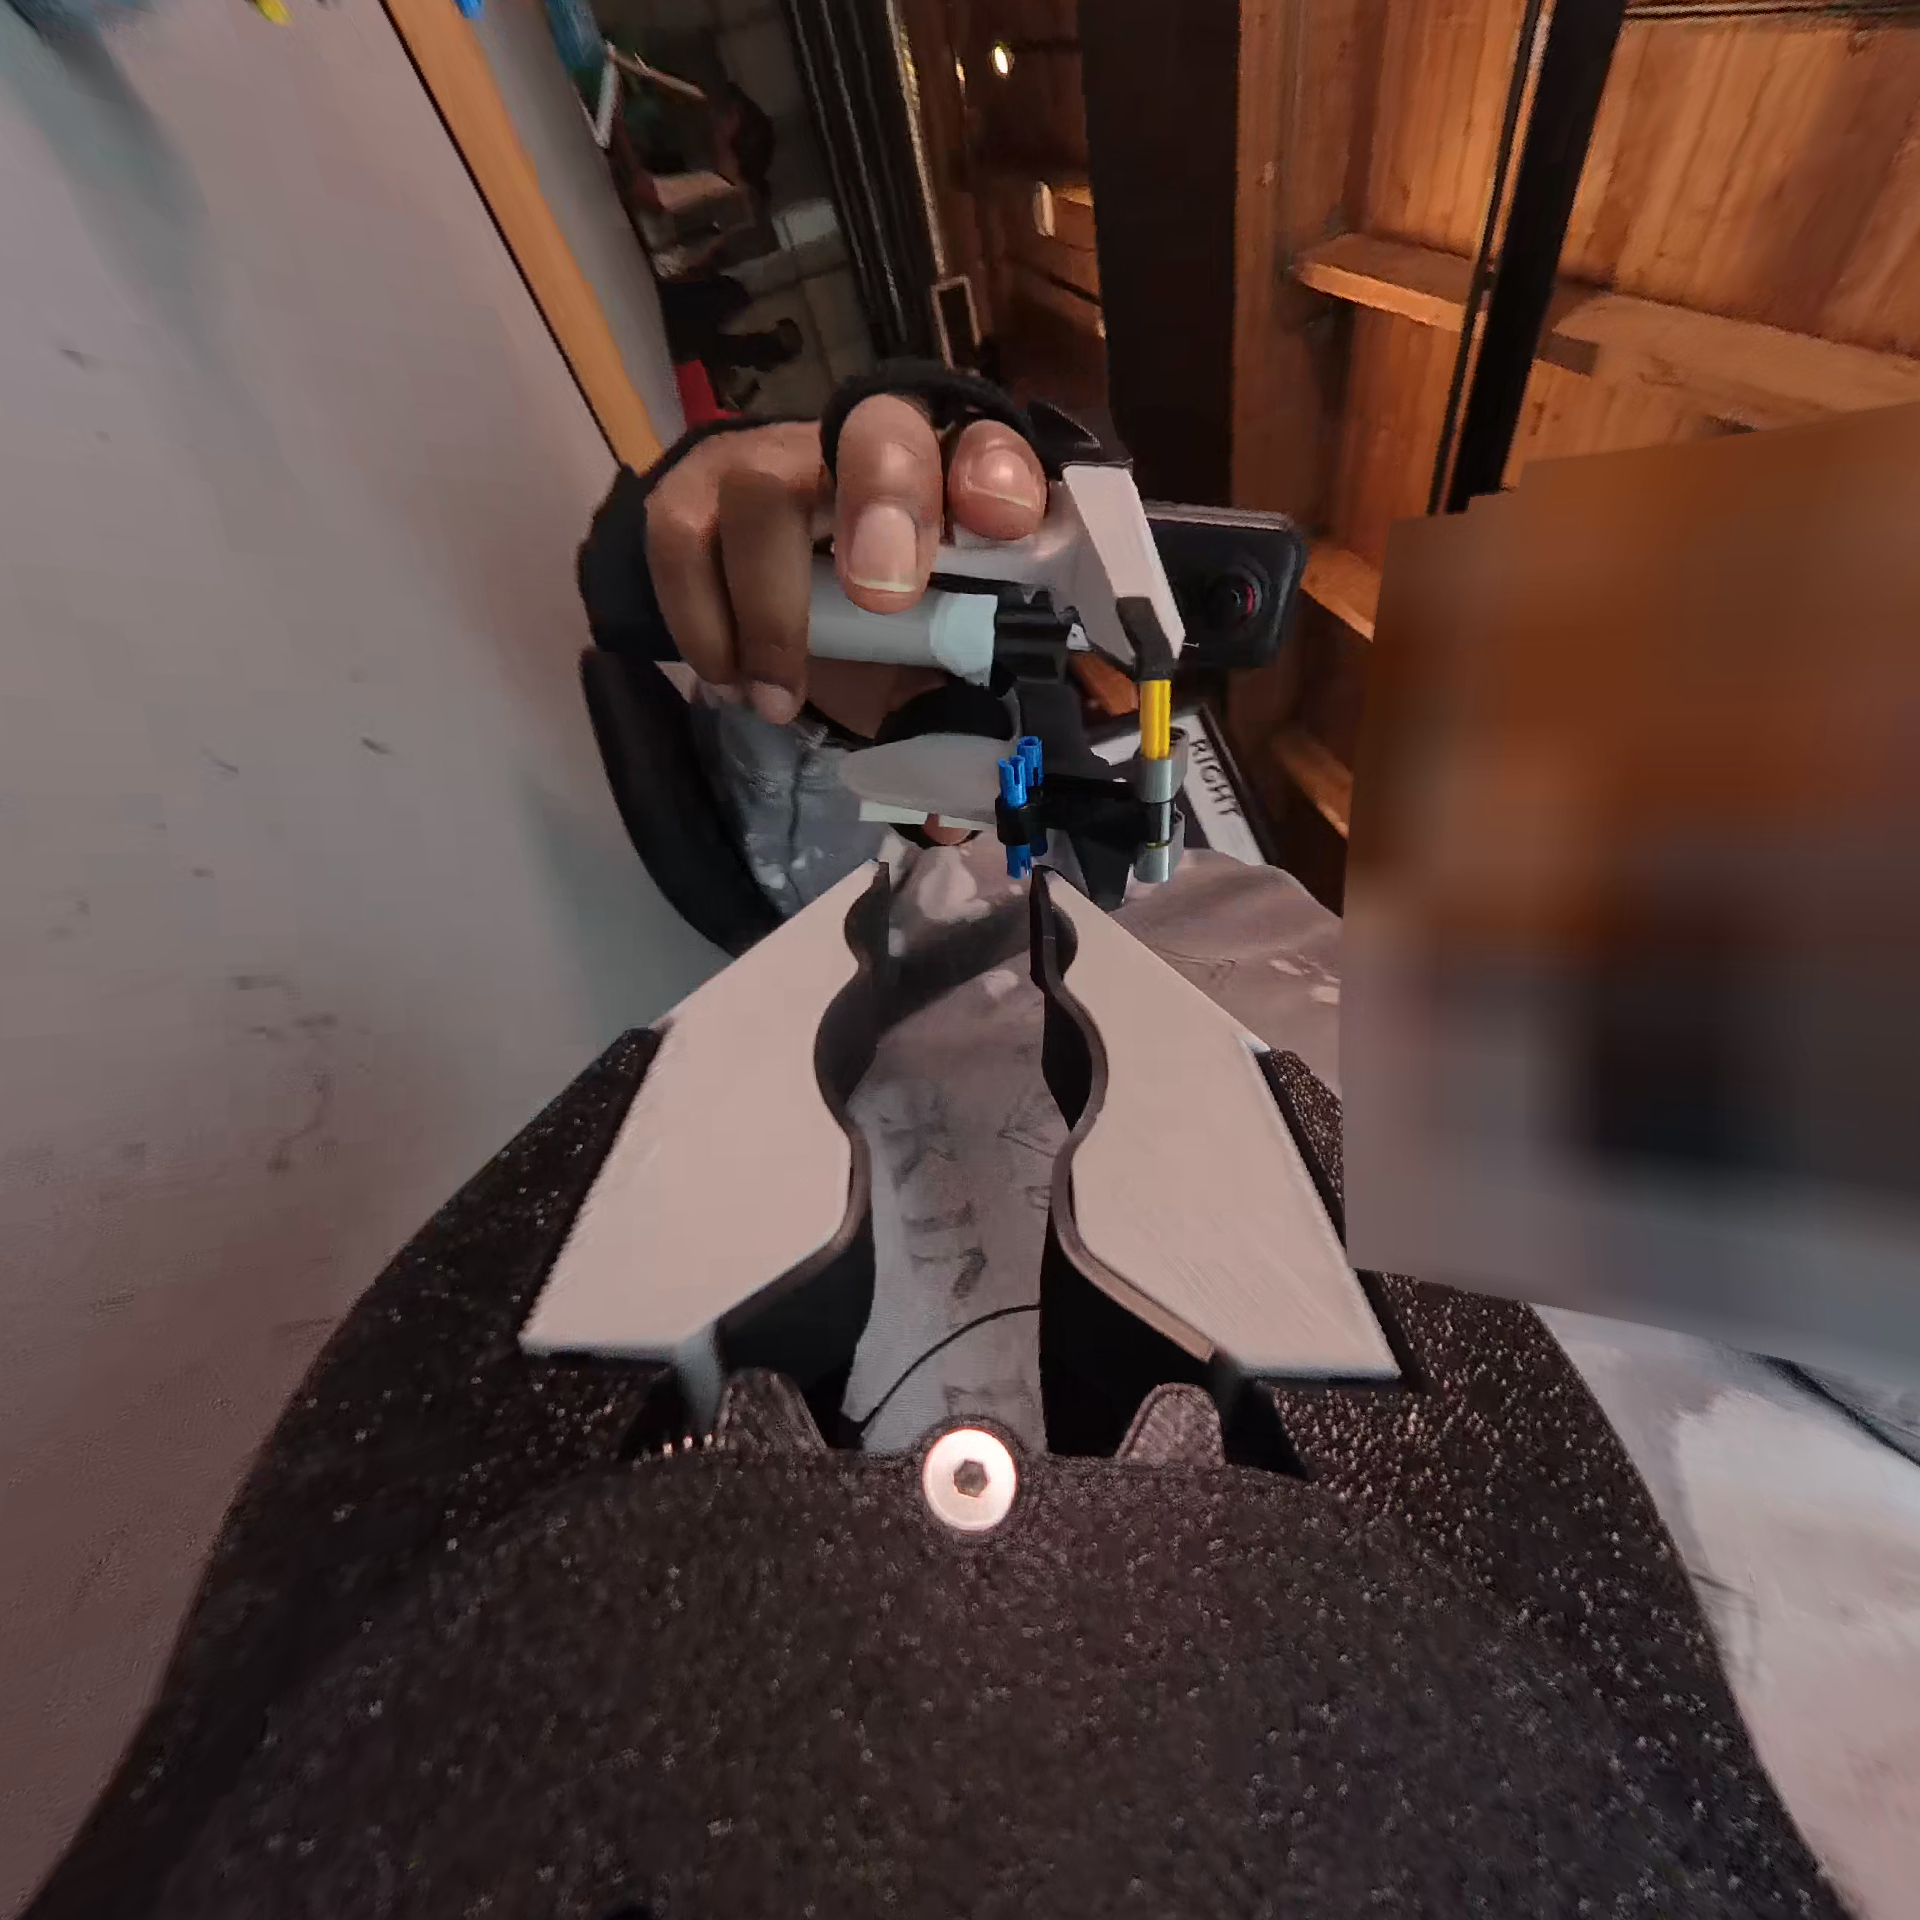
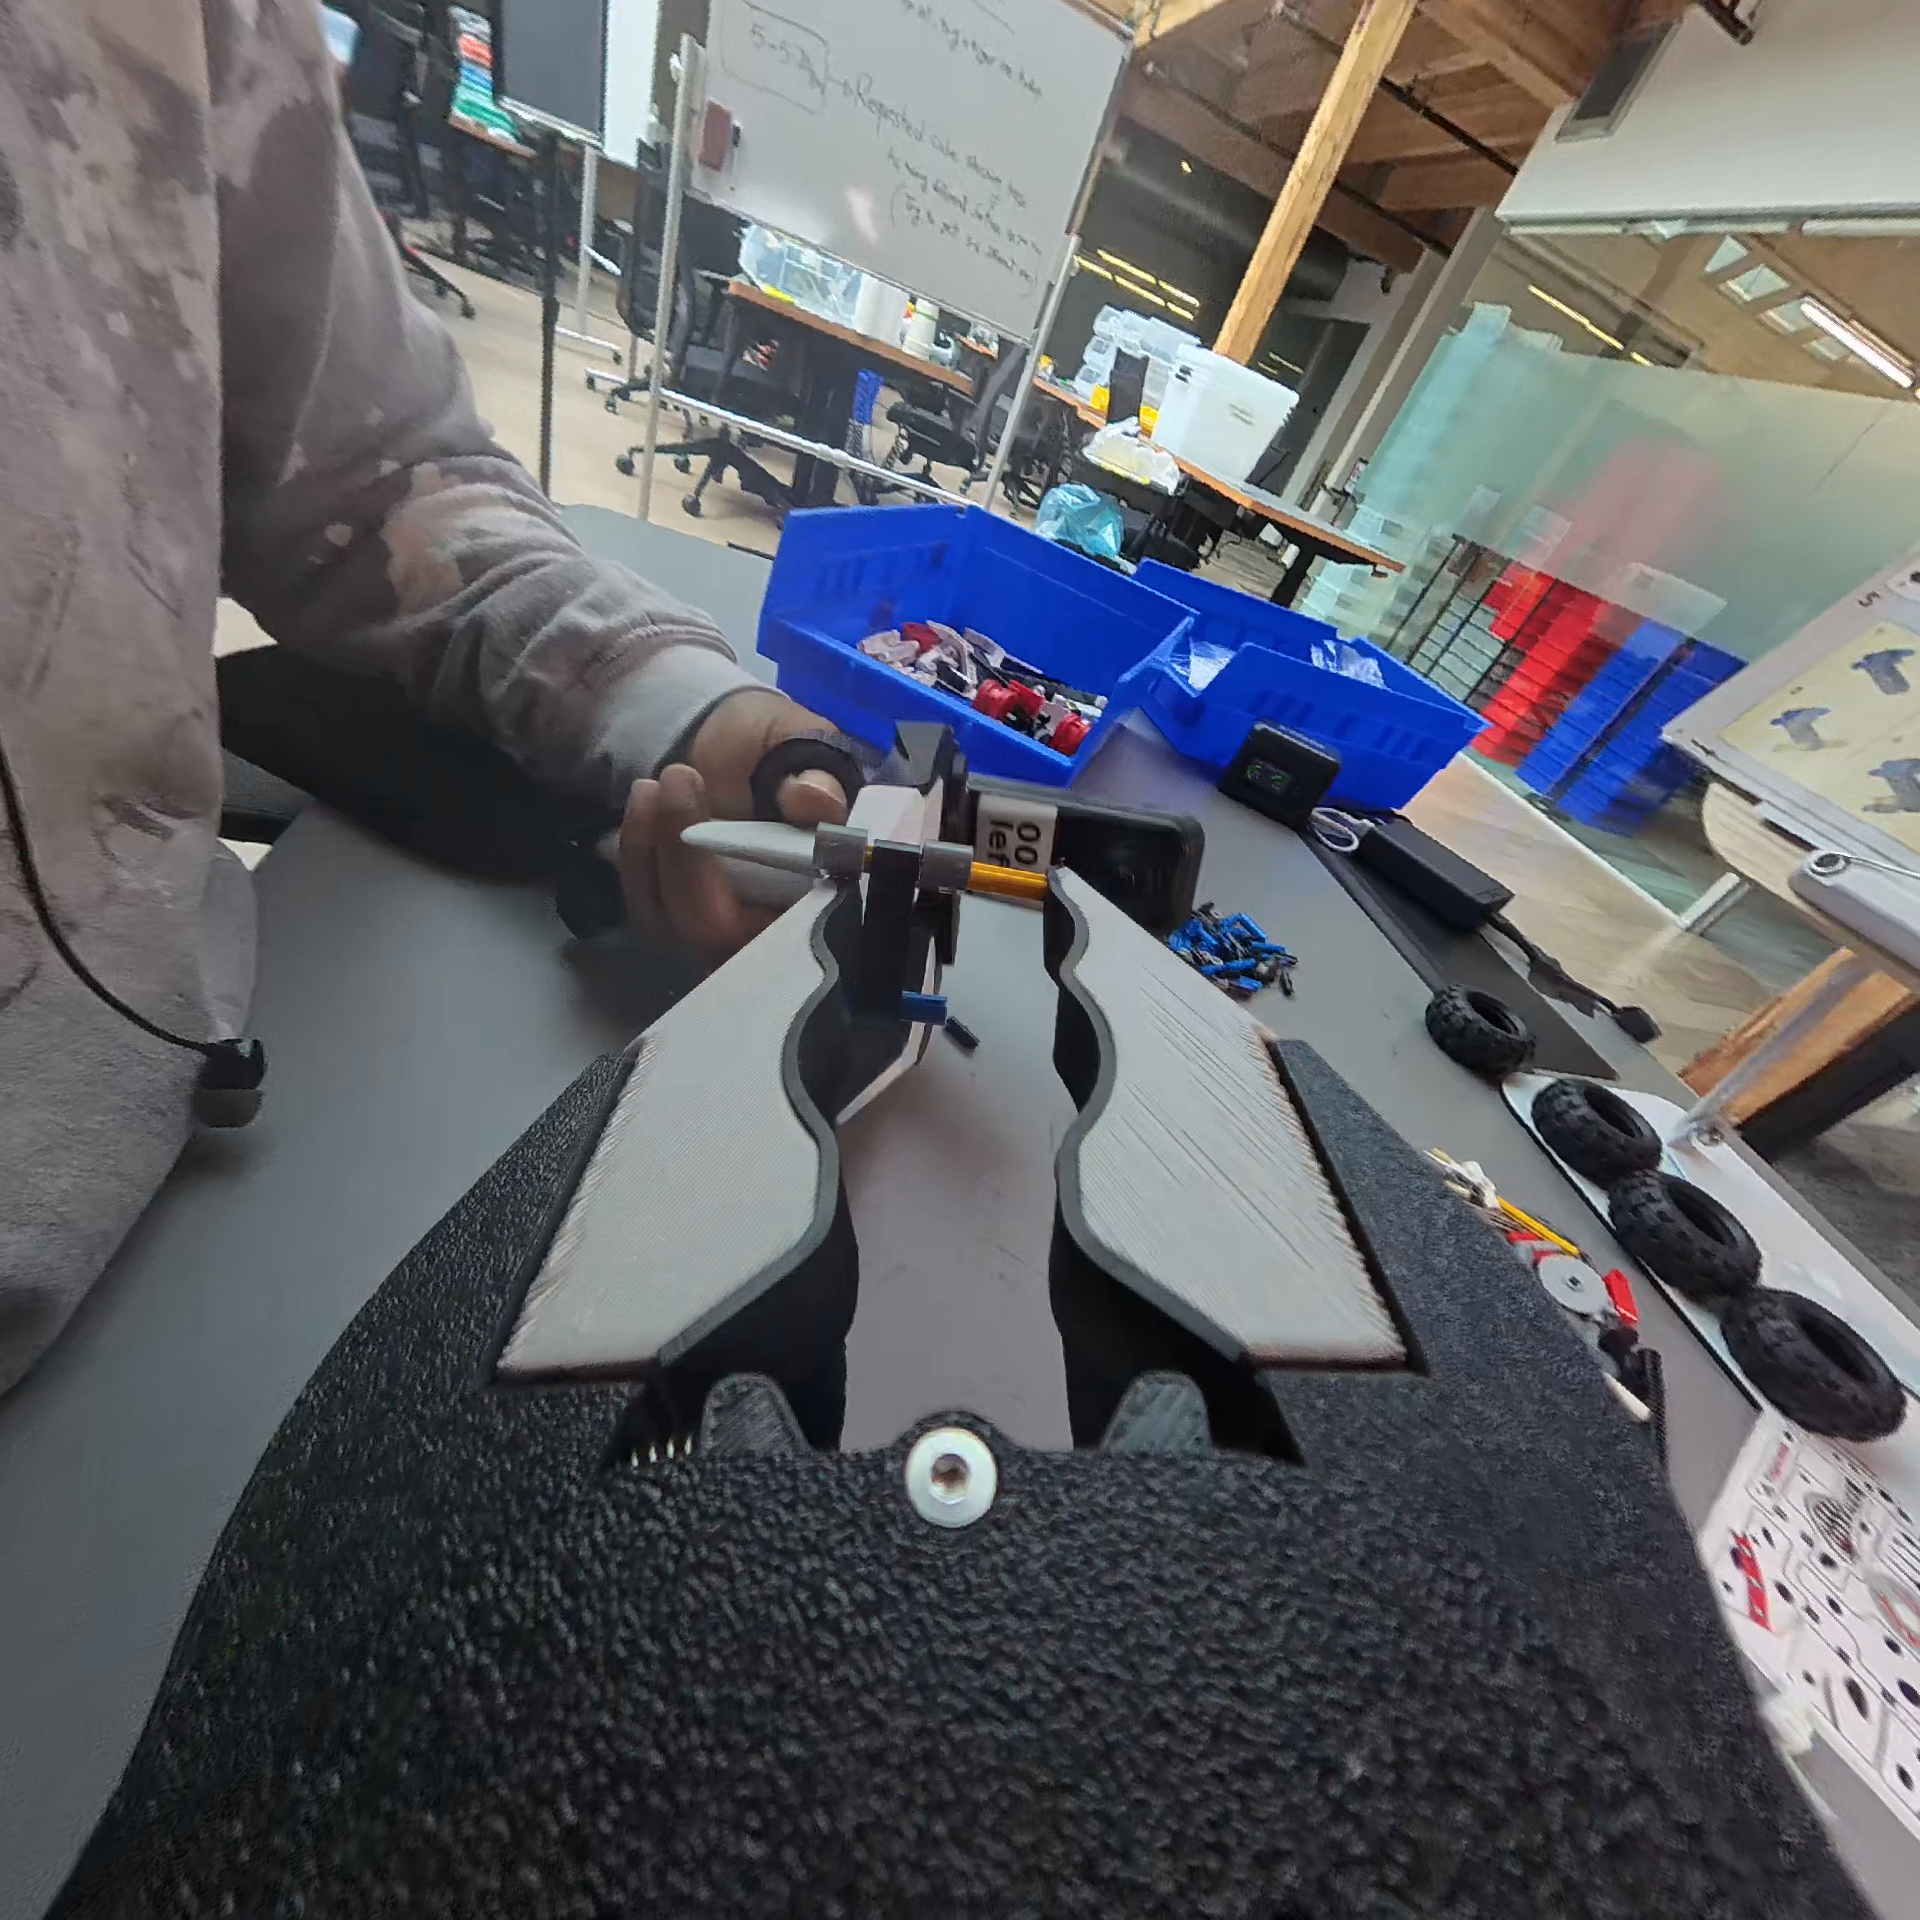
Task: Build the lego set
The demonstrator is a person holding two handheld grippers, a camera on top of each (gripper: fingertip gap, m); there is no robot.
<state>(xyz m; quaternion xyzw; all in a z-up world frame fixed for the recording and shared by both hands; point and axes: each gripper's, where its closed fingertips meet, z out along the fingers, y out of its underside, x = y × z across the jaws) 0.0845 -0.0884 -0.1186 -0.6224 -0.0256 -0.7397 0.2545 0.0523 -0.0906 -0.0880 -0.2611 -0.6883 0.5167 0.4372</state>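
Tongs first: our right tongs (image 2: 940, 902) are clamping the small lego assembly (image 2: 896, 914) by its yellow axle (image 2: 1006, 883) above the table (image 2: 312, 1039), steadying it, while our left tongs (image 1: 961, 873) are hovering slightly parted, empty, just beside its blue pins (image 1: 1018, 784).

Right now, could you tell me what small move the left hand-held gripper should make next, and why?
Probably ease the left hand-held gripper forward so its open fingers straddle the black beam beside the blue pins. Its tips sit just short of that beam, while the right hand-held gripper appears to clamp the yellow axle by its ends, leaving the beam free.
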